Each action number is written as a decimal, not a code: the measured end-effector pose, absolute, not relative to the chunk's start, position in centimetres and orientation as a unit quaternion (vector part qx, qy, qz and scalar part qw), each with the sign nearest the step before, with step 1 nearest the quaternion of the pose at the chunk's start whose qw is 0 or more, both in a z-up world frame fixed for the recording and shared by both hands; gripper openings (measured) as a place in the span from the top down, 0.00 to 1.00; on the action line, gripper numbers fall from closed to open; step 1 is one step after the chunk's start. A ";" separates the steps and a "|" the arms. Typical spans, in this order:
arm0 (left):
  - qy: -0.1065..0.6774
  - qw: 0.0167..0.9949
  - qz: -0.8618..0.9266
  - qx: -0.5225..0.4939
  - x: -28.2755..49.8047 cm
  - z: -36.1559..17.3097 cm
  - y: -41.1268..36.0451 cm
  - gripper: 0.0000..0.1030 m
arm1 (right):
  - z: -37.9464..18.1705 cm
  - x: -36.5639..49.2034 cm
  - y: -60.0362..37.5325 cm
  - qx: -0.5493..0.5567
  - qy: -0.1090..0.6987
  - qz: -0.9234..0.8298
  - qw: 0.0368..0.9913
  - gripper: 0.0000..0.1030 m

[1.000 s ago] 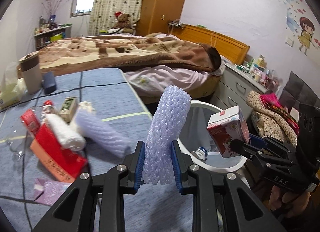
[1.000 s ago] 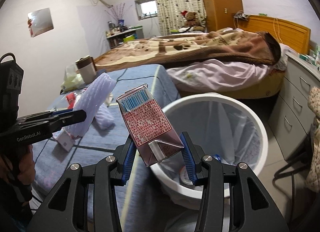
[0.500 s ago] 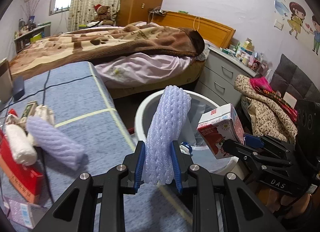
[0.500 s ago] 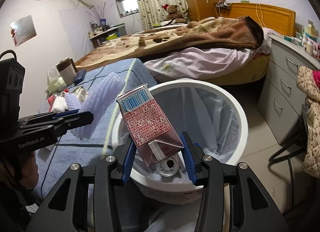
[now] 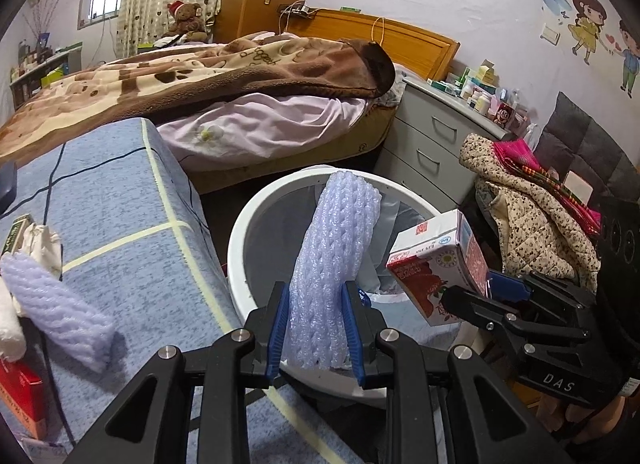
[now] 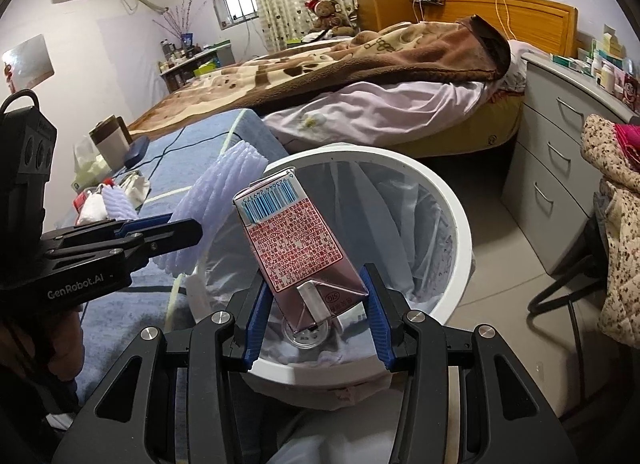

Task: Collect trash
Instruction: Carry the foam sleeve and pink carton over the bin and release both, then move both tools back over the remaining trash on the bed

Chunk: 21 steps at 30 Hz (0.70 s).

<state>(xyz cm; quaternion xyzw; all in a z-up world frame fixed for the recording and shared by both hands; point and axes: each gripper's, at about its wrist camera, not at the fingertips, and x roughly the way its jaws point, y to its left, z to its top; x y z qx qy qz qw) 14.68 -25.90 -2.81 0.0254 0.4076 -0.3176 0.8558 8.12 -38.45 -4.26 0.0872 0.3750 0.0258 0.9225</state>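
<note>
My left gripper [image 5: 316, 328] is shut on a pale purple foam net sleeve [image 5: 332, 264] and holds it upright over the near rim of the white trash bin [image 5: 240, 232]. My right gripper [image 6: 316, 320] is shut on a red and white drink carton [image 6: 296, 240] and holds it tilted above the bin [image 6: 452, 200]. The carton also shows in the left wrist view [image 5: 436, 264], and the sleeve in the right wrist view [image 6: 216, 200]. The bin is lined with a plastic bag and holds some trash at the bottom.
A blue table [image 5: 120, 216] left of the bin holds a second foam sleeve [image 5: 56, 320], a red box [image 5: 16, 396] and crumpled tissue [image 5: 40, 240]. A bed [image 5: 240, 76], a grey drawer unit [image 5: 436, 132] and a chair with clothes [image 5: 532, 208] surround the bin.
Both grippers have moved from beside the table to over the bin, each still holding its item. The bin now sits directly under both.
</note>
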 end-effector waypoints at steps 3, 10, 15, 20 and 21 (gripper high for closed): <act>0.407 0.856 -0.318 0.023 14.9 -2.8 -25.9 0.68 | -4.3 8.2 -38.8 0.095 0.374 0.023 0.922 0.55; 0.402 0.858 -0.319 0.015 14.9 -2.7 -25.6 0.55 | -3.9 8.0 -38.6 0.087 0.368 0.019 0.926 0.49; 0.398 0.865 -0.307 0.009 14.5 -2.1 -24.6 0.55 | -3.3 7.9 -38.2 0.085 0.362 0.028 0.928 0.48; 0.398 0.870 -0.291 0.003 14.0 -1.9 -23.1 0.55 | -2.9 7.6 -37.2 0.081 0.355 0.050 0.930 0.48; 0.397 0.872 -0.288 0.001 13.8 -1.8 -22.8 0.55 | -2.8 7.7 -36.9 0.079 0.357 0.055 0.929 0.48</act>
